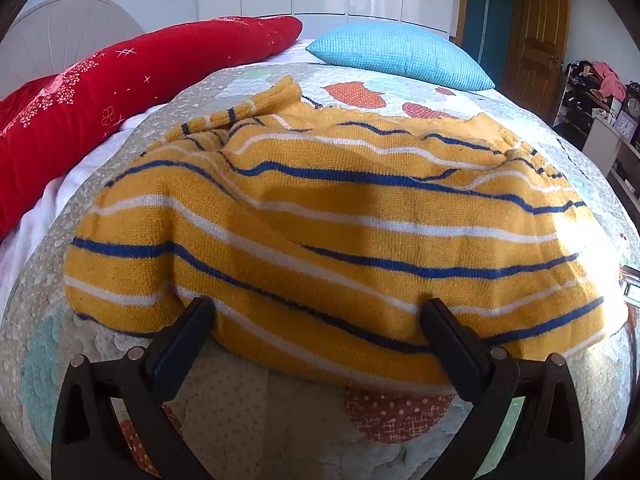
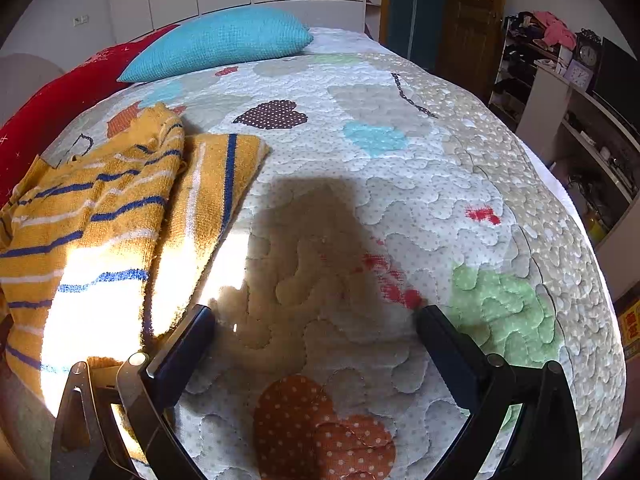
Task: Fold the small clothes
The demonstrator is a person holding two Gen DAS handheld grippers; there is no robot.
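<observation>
A small yellow knit sweater with blue and white stripes lies rumpled on the quilted bedspread. My left gripper is open, its fingertips at the sweater's near hem, with the fabric lying between them. In the right wrist view the sweater lies at the left, one sleeve folded over its body. My right gripper is open and empty over bare quilt, its left finger just beside the sweater's edge.
A red pillow and a blue pillow lie at the head of the bed. Shelves with clutter and clocks stand to the right of the bed. A wooden door and white wardrobes are behind.
</observation>
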